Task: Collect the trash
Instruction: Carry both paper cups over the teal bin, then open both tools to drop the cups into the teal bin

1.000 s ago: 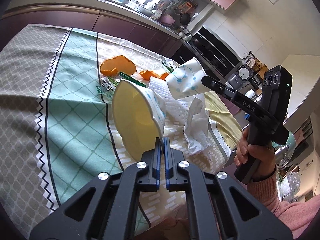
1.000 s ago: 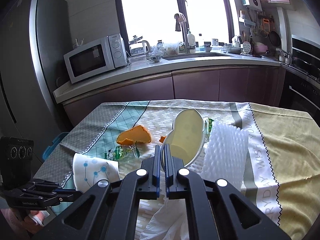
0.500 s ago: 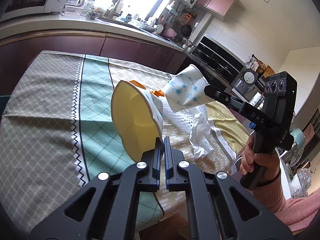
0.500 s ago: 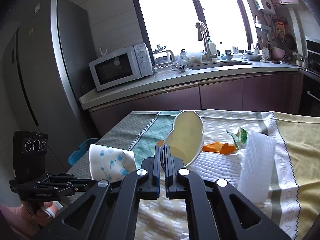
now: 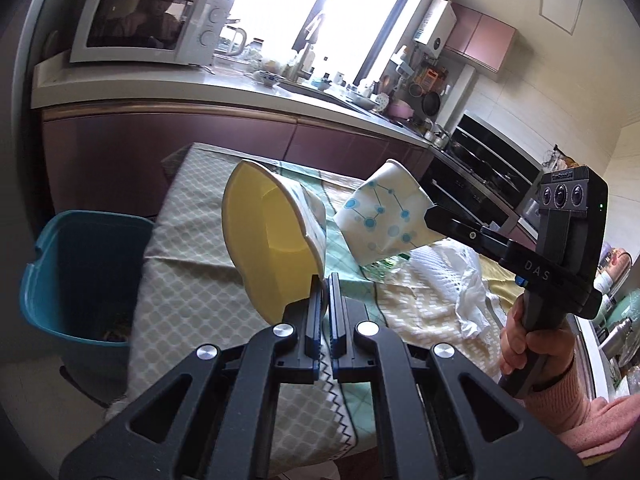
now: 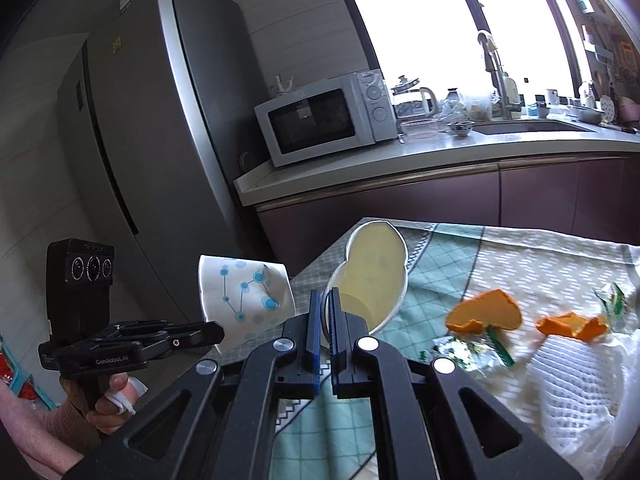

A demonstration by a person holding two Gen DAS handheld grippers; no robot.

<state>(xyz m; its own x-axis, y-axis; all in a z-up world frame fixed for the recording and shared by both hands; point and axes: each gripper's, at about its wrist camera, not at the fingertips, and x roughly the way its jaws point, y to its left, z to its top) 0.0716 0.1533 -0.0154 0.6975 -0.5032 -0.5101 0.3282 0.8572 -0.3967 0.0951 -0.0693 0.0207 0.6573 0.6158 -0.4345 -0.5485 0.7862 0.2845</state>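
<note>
In the left wrist view my left gripper (image 5: 325, 280) is shut on the rim of a crushed paper cup (image 5: 272, 240) with a yellow inside, held in the air over the table's left end. Just right of it, my right gripper (image 5: 430, 216) pinches a second paper cup (image 5: 384, 216) printed with blue dots. The right wrist view shows the right gripper (image 6: 325, 300) shut on its cup (image 6: 372, 272), and the left gripper (image 6: 218, 330) with its own cup (image 6: 244, 300). A teal bin (image 5: 80, 272) stands on the floor beside the table, below and left of the cups.
Orange peels (image 6: 486, 314), a green-and-silver wrapper (image 6: 464, 350), white foam netting (image 6: 580, 384) and a crumpled tissue (image 5: 468, 296) lie on the patterned tablecloth (image 5: 192, 304). A counter with a microwave (image 6: 324, 120) and a tall fridge (image 6: 152, 120) stand behind.
Both grippers have carried their cups leftward and slightly up, off the middle of the table to its end. The teal bin has come into view.
</note>
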